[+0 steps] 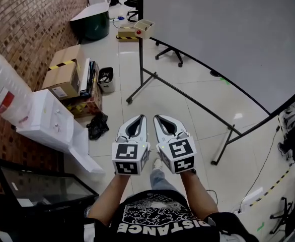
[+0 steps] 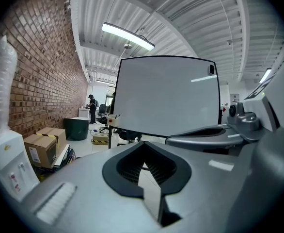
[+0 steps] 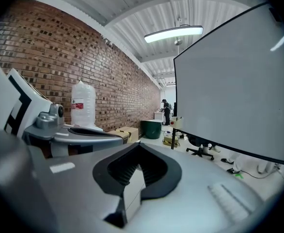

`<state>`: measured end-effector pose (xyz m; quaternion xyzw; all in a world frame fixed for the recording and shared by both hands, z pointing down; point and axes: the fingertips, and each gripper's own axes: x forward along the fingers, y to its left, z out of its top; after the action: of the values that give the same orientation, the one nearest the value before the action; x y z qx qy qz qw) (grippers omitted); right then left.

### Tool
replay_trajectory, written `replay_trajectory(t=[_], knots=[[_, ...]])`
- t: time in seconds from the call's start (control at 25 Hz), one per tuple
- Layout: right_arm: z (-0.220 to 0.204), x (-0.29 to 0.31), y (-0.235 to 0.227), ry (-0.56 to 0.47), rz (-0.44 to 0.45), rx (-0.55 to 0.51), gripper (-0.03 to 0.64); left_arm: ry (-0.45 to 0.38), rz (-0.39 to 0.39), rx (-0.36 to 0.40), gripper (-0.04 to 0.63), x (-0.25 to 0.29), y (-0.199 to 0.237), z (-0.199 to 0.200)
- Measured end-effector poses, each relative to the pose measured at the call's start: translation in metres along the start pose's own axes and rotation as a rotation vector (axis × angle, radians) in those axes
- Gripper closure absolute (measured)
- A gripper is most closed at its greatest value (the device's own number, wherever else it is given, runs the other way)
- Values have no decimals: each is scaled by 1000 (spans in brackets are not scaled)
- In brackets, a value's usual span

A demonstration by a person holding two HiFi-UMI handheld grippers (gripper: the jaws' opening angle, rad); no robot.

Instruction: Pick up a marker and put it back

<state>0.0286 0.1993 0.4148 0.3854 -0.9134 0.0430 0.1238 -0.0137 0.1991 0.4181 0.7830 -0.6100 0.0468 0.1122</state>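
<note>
Left gripper (image 1: 141,118), right gripper (image 1: 157,118) — closed, empty — facing whiteboard (image 1: 228,34).

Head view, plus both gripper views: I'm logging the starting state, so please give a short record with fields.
left gripper: jaws together, nothing between them
right gripper: jaws together, nothing between them
position: side by side, held out in front of the person
whiteboard: on a stand ahead, surface blank
marker: none visible
</note>
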Motion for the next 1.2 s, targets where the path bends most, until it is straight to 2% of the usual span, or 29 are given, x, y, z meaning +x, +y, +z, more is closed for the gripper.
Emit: replay_trajectory(t=[0.24,0.72,1.2], knots=[[26,46,-46,-45,7,-10,617,-14,31,13,589,60,23,21],[55,129,-140,-52,42,-12,617,-24,35,13,590,190,38,60],[70,170,-174,-96,107,-22,617,-35,76,1,590,241,53,74]])
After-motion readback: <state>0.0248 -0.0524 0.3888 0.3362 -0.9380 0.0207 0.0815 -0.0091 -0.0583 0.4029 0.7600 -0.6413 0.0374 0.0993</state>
